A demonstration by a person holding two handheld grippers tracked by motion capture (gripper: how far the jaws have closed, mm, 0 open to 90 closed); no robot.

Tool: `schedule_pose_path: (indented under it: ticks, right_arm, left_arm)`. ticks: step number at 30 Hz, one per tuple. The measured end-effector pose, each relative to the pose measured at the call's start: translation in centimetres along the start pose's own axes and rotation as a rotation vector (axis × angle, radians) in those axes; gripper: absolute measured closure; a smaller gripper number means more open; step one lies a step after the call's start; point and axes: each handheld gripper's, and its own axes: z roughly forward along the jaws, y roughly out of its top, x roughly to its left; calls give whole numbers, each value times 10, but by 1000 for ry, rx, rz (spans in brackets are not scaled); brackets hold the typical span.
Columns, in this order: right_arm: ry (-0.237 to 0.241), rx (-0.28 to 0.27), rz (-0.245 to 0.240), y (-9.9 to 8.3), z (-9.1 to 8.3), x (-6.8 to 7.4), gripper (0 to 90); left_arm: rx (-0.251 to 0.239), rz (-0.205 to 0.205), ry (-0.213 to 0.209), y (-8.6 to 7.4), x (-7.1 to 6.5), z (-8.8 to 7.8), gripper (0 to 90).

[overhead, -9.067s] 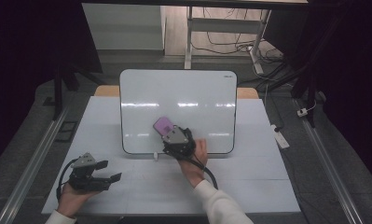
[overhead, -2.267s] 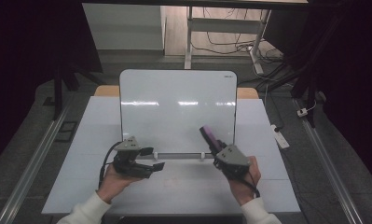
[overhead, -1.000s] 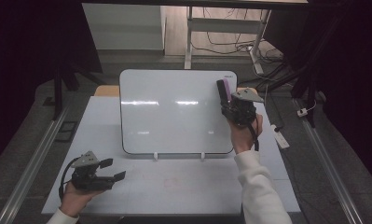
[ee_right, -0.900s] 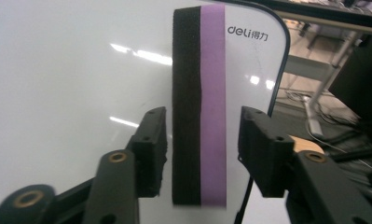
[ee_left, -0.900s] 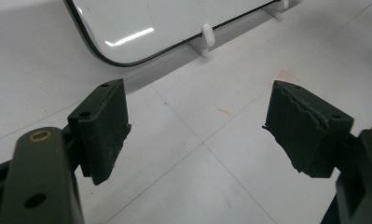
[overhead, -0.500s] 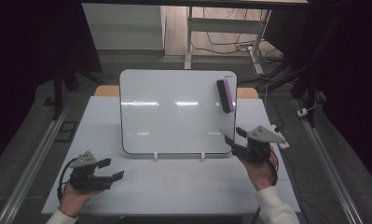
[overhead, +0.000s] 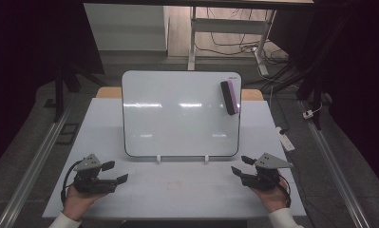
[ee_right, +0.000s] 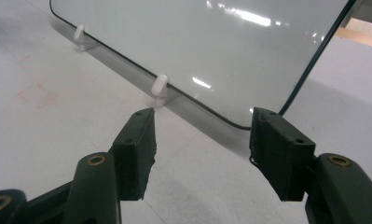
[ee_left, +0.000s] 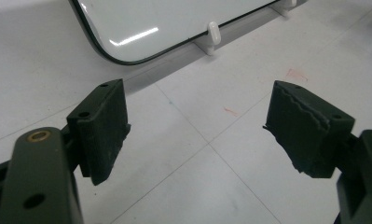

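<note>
A whiteboard [overhead: 177, 114] stands upright on small white feet [overhead: 157, 158] at the middle of the table. A black and purple eraser [overhead: 229, 97] sticks to its upper right corner. My left gripper [overhead: 115, 173] rests open on the table at the front left, nothing between its jaws. My right gripper [overhead: 240, 164] rests open at the front right, also holding nothing. In the left gripper view the gripper [ee_left: 197, 123] faces the whiteboard's lower corner [ee_left: 127, 28]. In the right gripper view the gripper [ee_right: 202, 140] faces the board's other lower corner [ee_right: 211, 51].
The white table [overhead: 187, 199] carries faint red marks [overhead: 175, 184] in front of the board. A white power strip [overhead: 286, 140] lies off the table's right edge. Rails run along both sides of the table, and desk legs with cables stand behind.
My right gripper carried the eraser up to the board's upper right corner, let go of it there, then came back down to the table's front right. The left gripper stayed put.
</note>
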Motion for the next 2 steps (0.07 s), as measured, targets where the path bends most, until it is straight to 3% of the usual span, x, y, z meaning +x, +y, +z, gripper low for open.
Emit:
schedule_pose_path:
  ticks: [2]
  right_arm:
    - [1, -2, -3, 0, 0, 0, 401]
  left_arm:
    - [1, 0, 0, 0, 0, 1, 215]
